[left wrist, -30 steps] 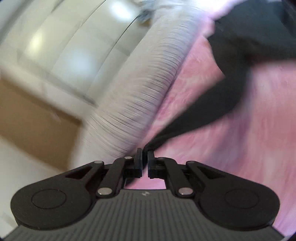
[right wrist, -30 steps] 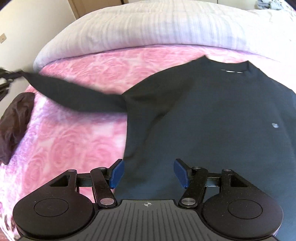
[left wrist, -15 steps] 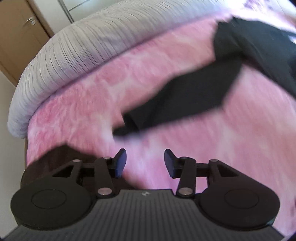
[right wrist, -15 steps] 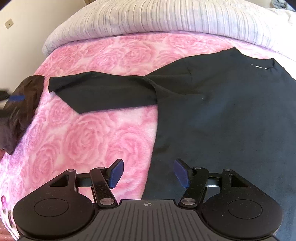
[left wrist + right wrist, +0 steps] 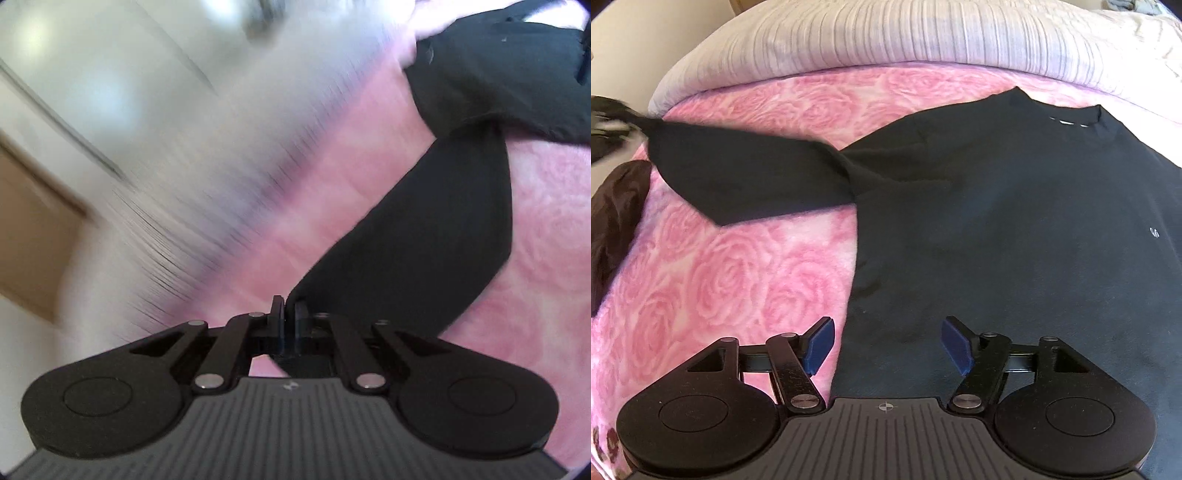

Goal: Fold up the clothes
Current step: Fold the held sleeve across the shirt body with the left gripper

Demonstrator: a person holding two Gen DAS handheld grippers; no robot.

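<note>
The folding is barely beginning: the black shirt (image 5: 1015,229) is lying spread flat, neck away from the right tongs (image 5: 886,345), with no fold made in the body yet, and only one sleeve (image 5: 746,181) is being handled. Everything else, the other sleeve, the sides and the bottom hem, is left to do, as far as the views show.

The left tongs (image 5: 290,317) are pinching the cuff end of that sleeve (image 5: 424,236), jaws nearly closed with just the thin cloth between them. The sleeve is running ahead and to the right of them, stretched in a taut band back to the shoulder.

The right tongs are hanging wide open over the shirt's lower left edge, gripping nothing; the hem is lying just ahead, between the blue pads (image 5: 820,341).

The shirt looks like soft matte knit, limp and creasing at the armpit. It is resting on a plush pink blanket (image 5: 731,280) patterned with roses, fuzzy enough to drag on cloth. Beyond lies a ribbed pale duvet (image 5: 886,37); a dark brown garment (image 5: 613,214) sits far left.
</note>
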